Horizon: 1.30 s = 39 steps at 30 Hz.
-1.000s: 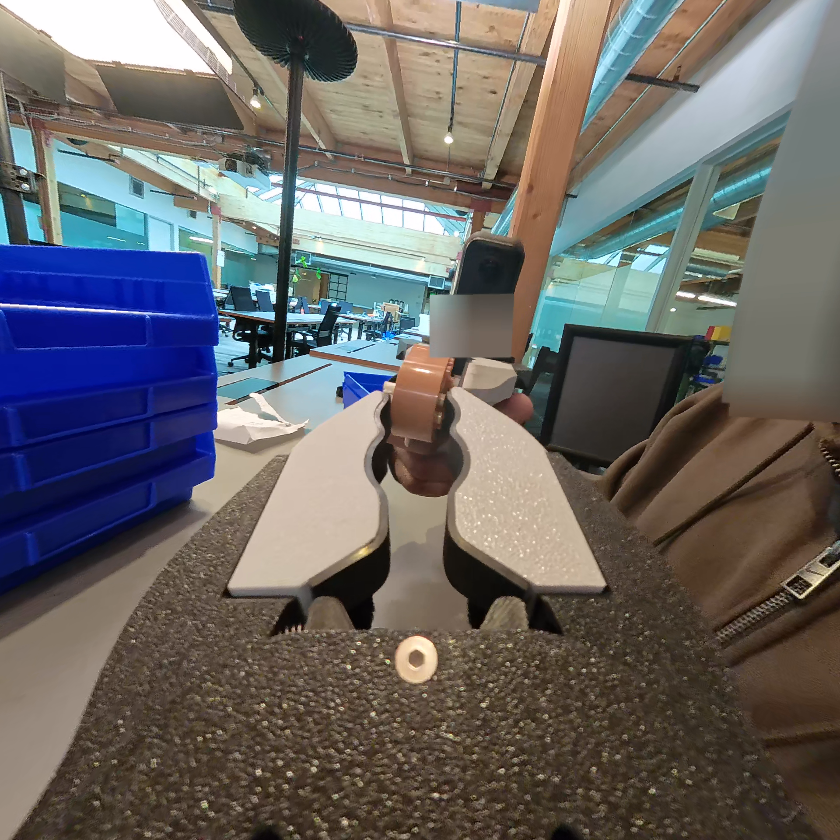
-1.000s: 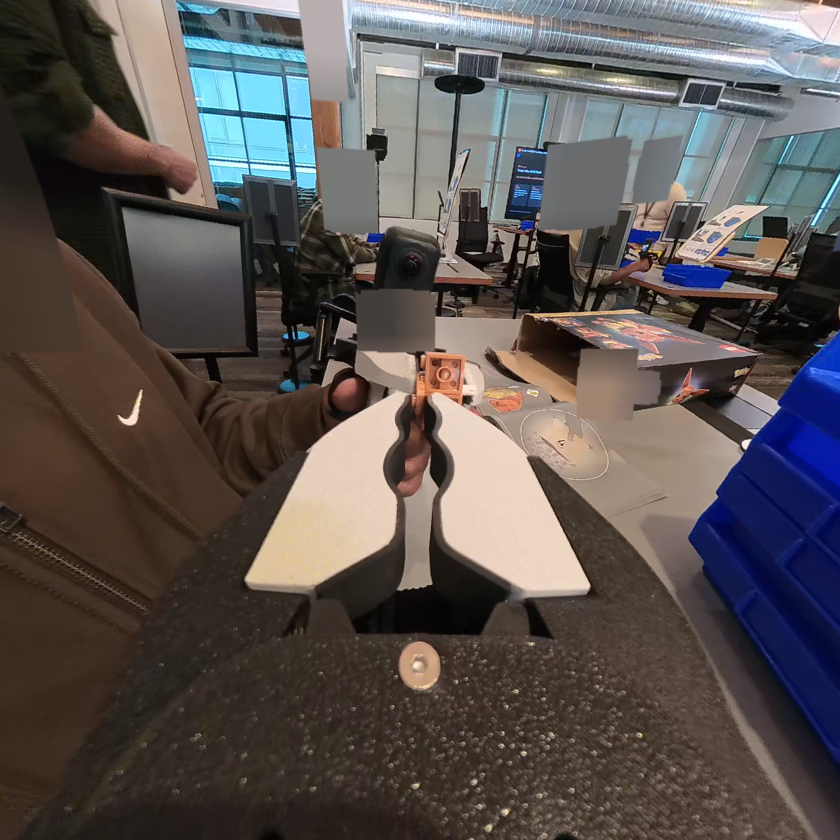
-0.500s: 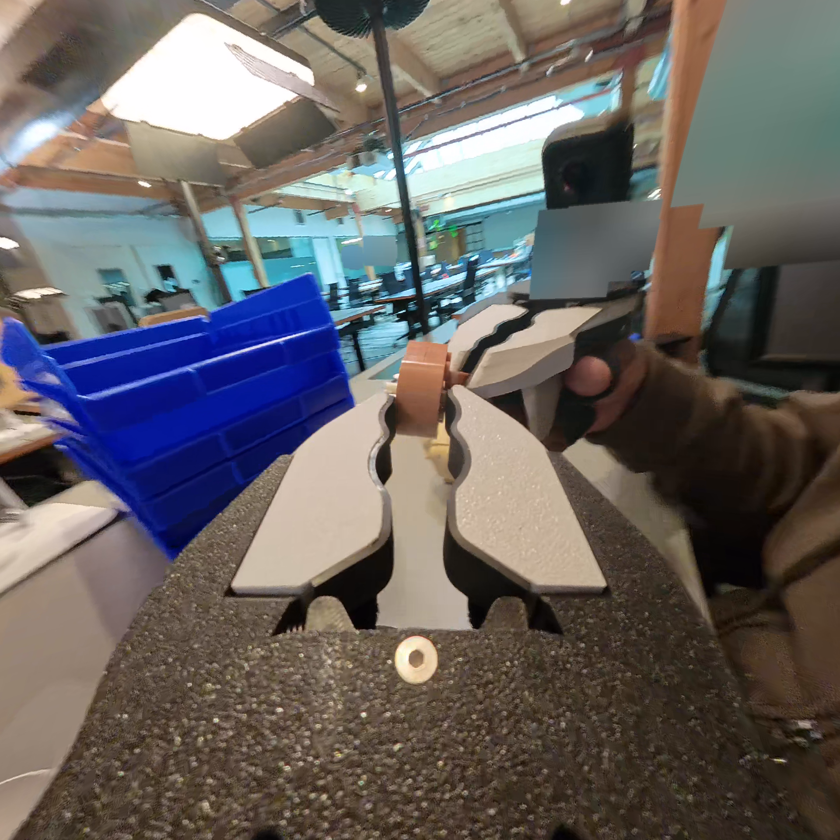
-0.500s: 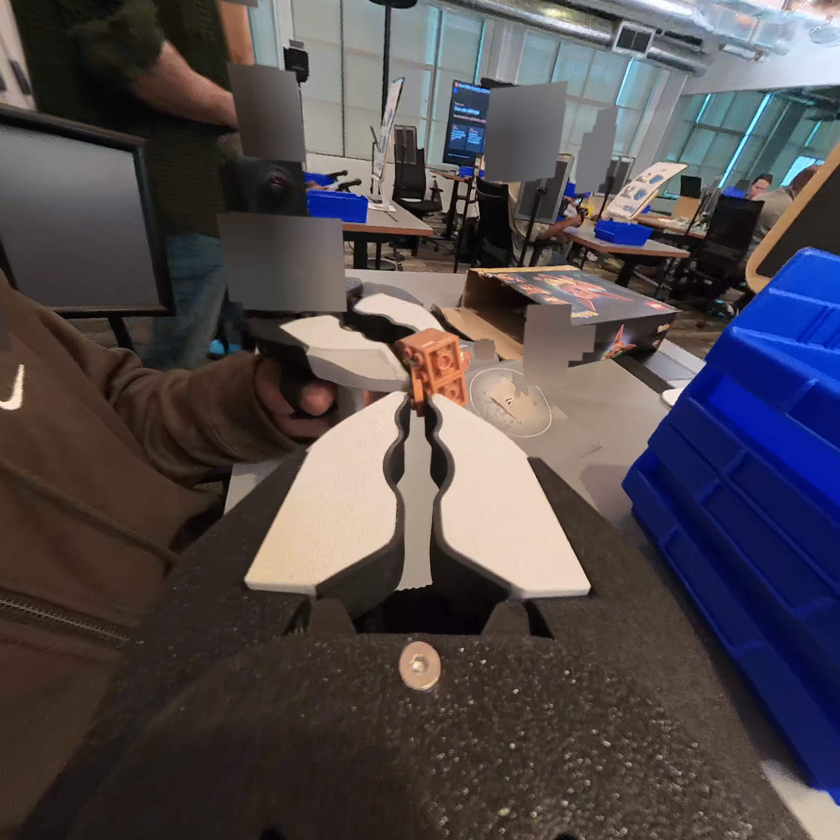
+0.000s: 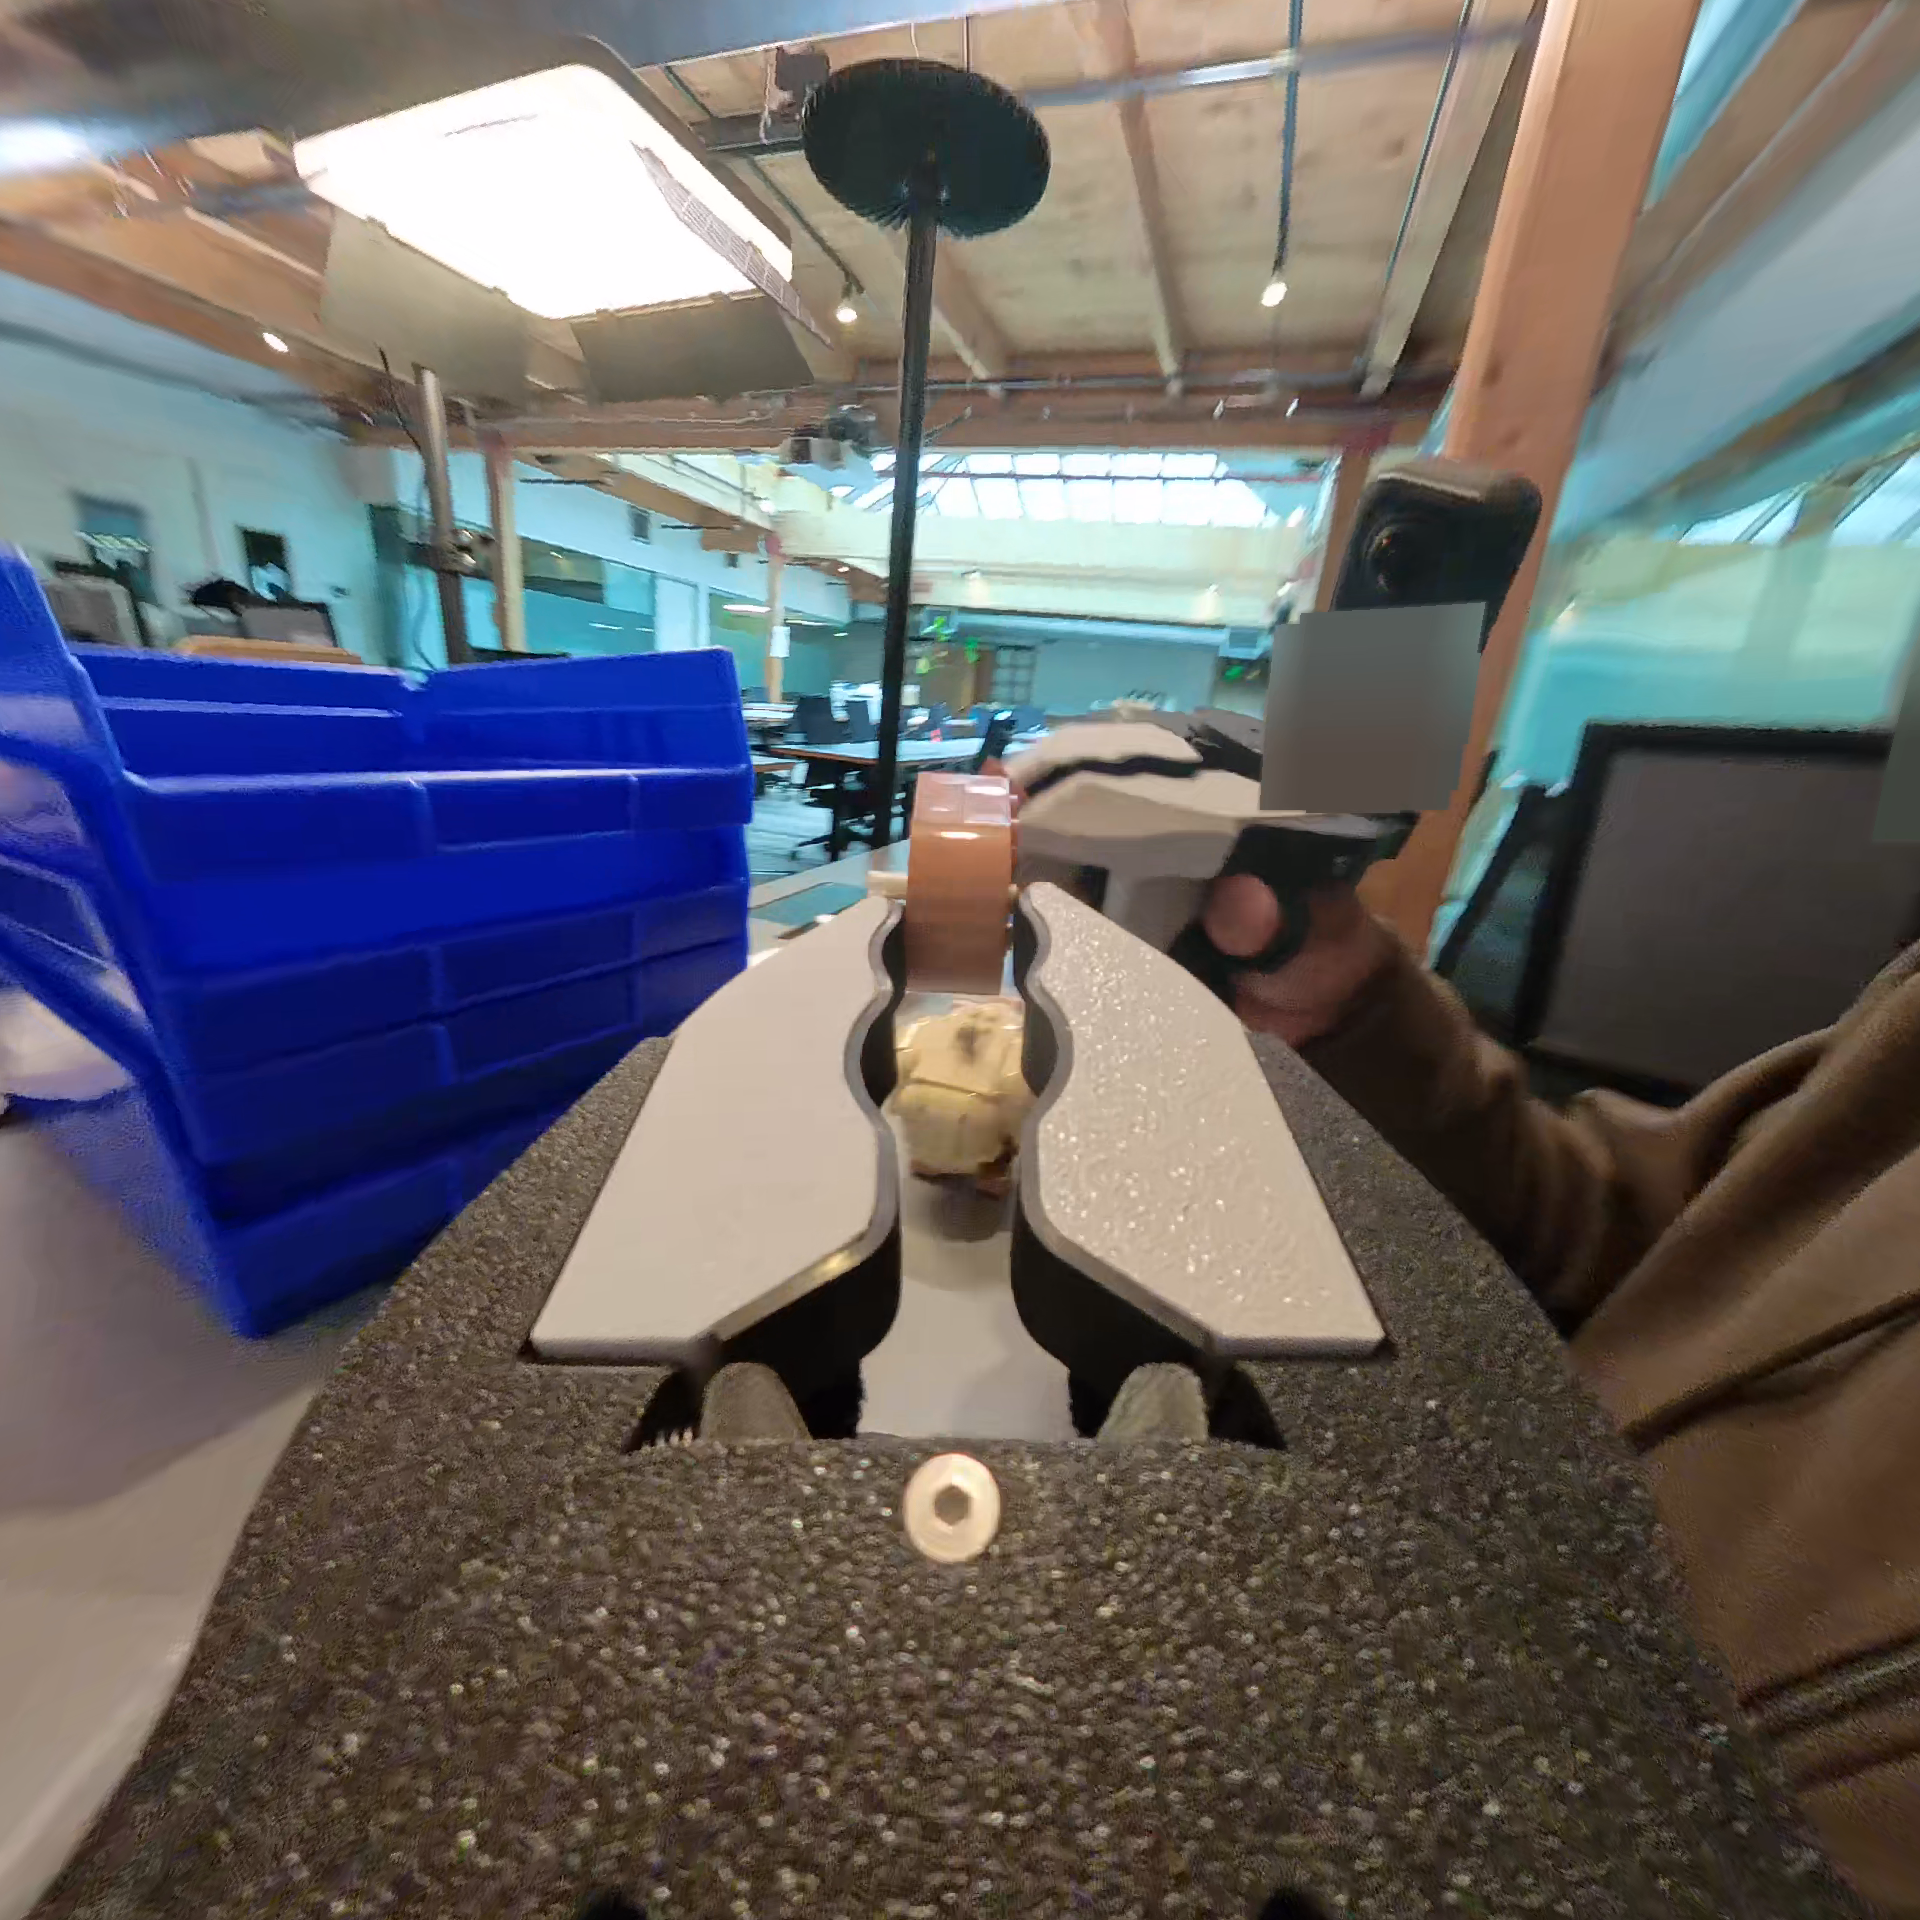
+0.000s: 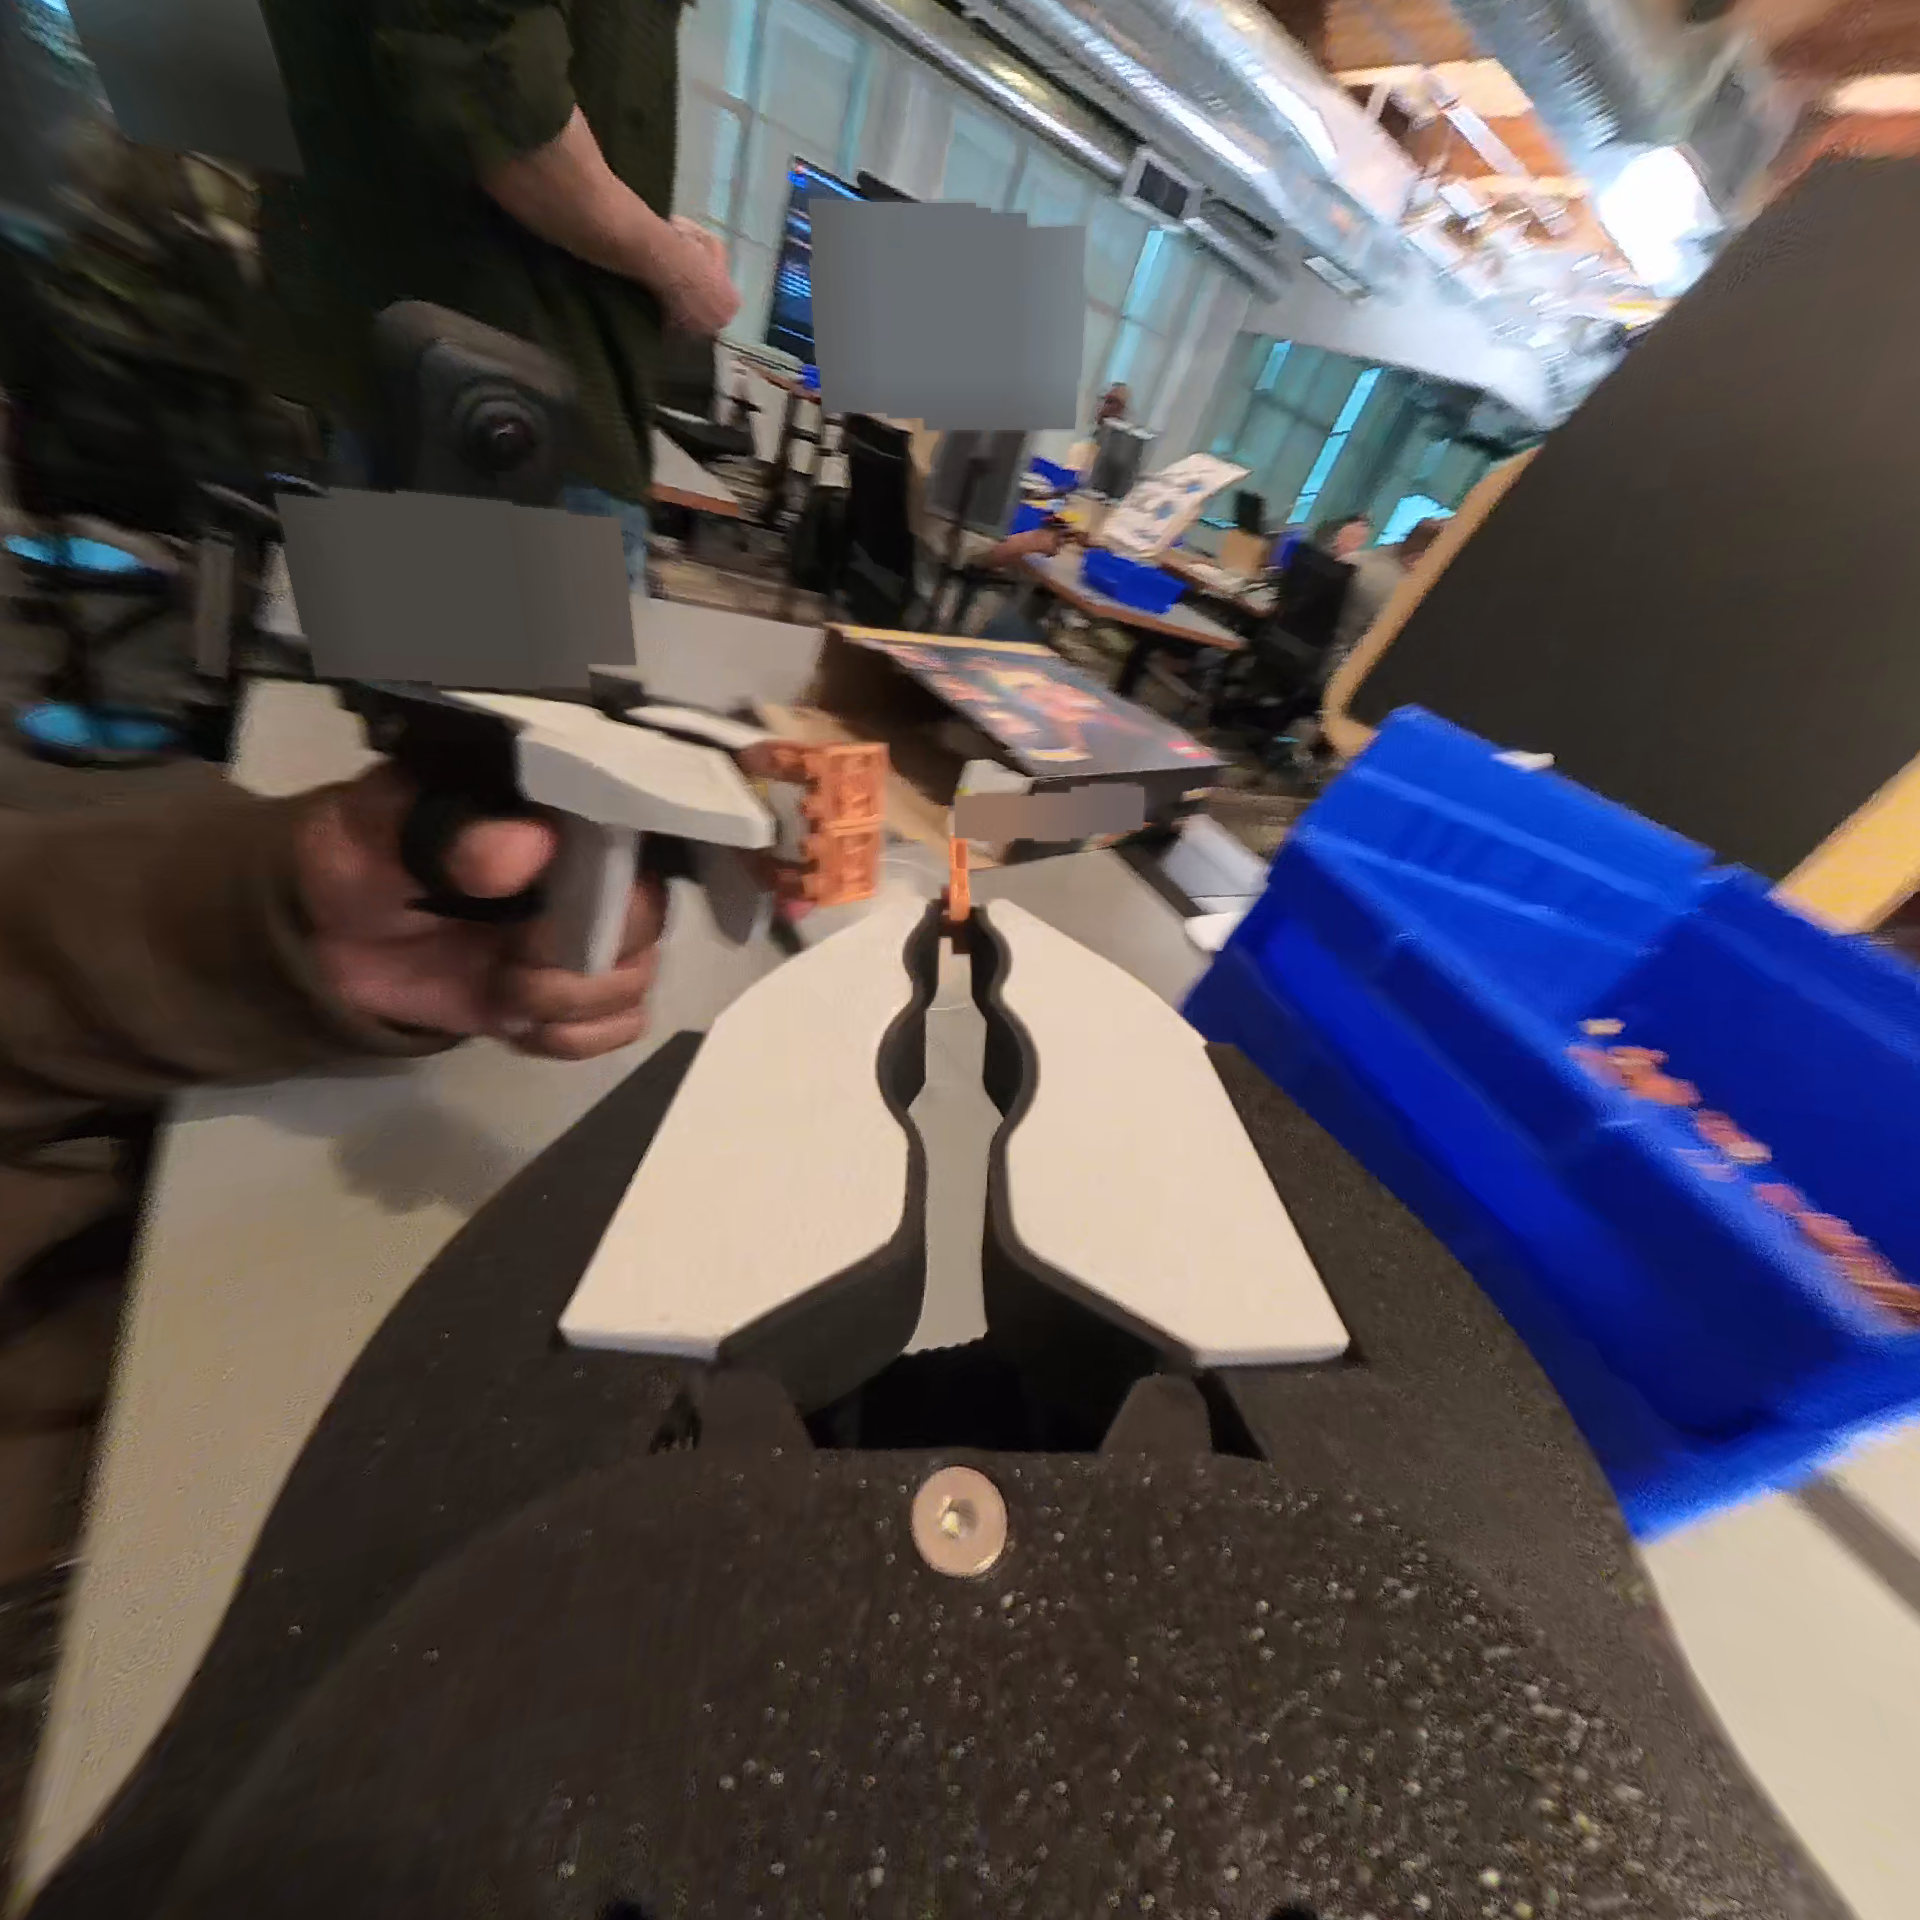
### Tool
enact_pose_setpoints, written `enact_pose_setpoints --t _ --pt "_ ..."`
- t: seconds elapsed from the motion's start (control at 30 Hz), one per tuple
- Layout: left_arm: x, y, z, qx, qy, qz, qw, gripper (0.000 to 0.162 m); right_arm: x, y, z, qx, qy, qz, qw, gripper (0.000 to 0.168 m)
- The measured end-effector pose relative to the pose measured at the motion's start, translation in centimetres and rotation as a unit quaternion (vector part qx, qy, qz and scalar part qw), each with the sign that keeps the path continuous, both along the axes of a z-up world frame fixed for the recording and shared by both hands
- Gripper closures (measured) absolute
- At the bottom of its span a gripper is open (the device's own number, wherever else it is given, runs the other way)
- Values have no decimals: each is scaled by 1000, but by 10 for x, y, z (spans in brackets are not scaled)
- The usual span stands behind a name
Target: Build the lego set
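My left gripper (image 5: 958, 920) is shut on a brown-orange lego assembly (image 5: 961, 883), held above the table. A tan lego build (image 5: 961, 1101) lies on the table below, seen between the fingers. My right gripper (image 6: 954, 920) is shut on a thin small orange lego piece (image 6: 957, 883). In the right wrist view the left gripper (image 6: 774, 821) shows at the left, holding the studded orange assembly (image 6: 847, 821) just left of the thin piece; they stand apart. In the left wrist view the right gripper (image 5: 1049, 784) shows right of the assembly.
Stacked blue bins (image 5: 416, 935) stand to the left of the left gripper; one blue bin (image 6: 1558, 1039) is close on the right in the right wrist view. The lego box (image 6: 1029, 707) lies at the table's back. A person stands behind, and a dark screen (image 5: 1714, 894) at the right. The grippers' ends are close to 4 centimetres from one another.
The two grippers were tip to tip with their pieces touching; now they stand apart. Both have swung sideways, and each still holds its piece.
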<state>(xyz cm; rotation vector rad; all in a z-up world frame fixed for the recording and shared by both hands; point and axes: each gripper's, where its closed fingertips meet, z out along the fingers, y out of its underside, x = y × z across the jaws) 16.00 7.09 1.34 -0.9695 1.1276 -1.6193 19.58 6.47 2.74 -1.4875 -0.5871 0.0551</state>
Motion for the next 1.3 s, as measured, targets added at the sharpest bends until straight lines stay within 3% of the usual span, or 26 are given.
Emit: enact_pose_setpoints --t 0.13,0.23,0.37,0.57,0.63,0.73,0.87,1.0,1.13,1.3 --pt "-2 6 3 -92 -8 -55 994 143 42 28 40 29 -112 -109 987 163" --pt "-5 10 6 -117 -19 -65 991 143 95 68 62 1 -185 -218 958 163" --pt "-8 12 8 -121 -27 -65 990 143 142 109 62 -56 -178 -284 940 144" --pt "-12 7 15 -114 -48 -76 989 143 89 77 40 -13 -157 -204 966 144" --pt "-14 2 17 -53 -54 -41 996 143 62 54 29 -21 -137 -156 978 145" --pt "-14 -6 18 101 -63 56 991 143 17 19 15 -45 -57 -47 996 146" --pt "-13 -14 14 309 -78 171 932 143 -15 -16 4 -67 42 66 995 145" --pt "-9 -14 4 435 -69 228 869 144 -25 -25 -9 -108 91 133 981 140" --pt "-3 -10 -8 480 -40 221 848 143 -28 -17 -20 -140 107 158 971 137" --pt "0 -7 -19 475 -11 193 859 144 -29 -4 -33 -133 79 145 977 134"
